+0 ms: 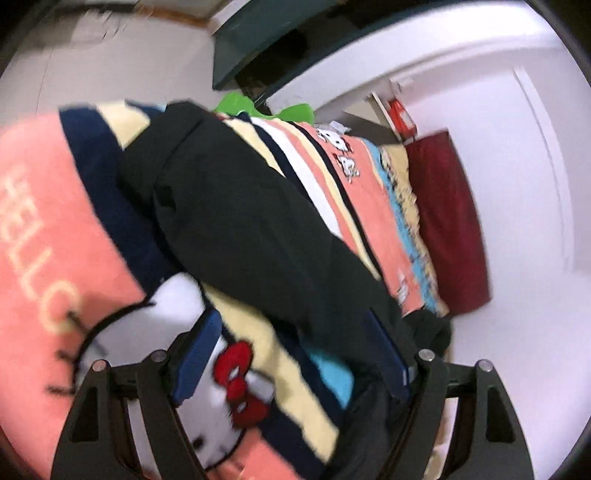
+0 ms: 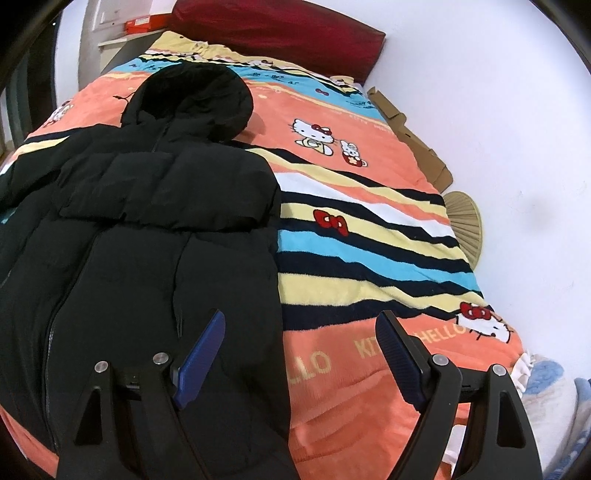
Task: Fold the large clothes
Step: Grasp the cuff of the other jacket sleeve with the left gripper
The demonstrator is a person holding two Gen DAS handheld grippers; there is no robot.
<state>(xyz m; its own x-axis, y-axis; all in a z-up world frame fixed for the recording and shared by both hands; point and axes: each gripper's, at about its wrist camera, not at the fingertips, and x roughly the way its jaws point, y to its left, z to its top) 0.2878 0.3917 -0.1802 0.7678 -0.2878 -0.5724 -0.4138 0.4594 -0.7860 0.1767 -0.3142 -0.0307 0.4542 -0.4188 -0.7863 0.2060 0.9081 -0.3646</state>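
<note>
A black hooded puffer jacket lies on a striped Hello Kitty blanket, hood toward the red pillow. In the right wrist view my right gripper is open and empty above the jacket's right lower edge; its left finger hangs over the jacket. In the blurred left wrist view the jacket stretches away from my left gripper, which is open. A black part of the jacket lies against its right finger; the left finger is over the blanket.
A dark red pillow lies at the bed's head against a white wall. Cardboard pieces and a woven fan lie along the wall side. A green object and a red box are beyond the bed.
</note>
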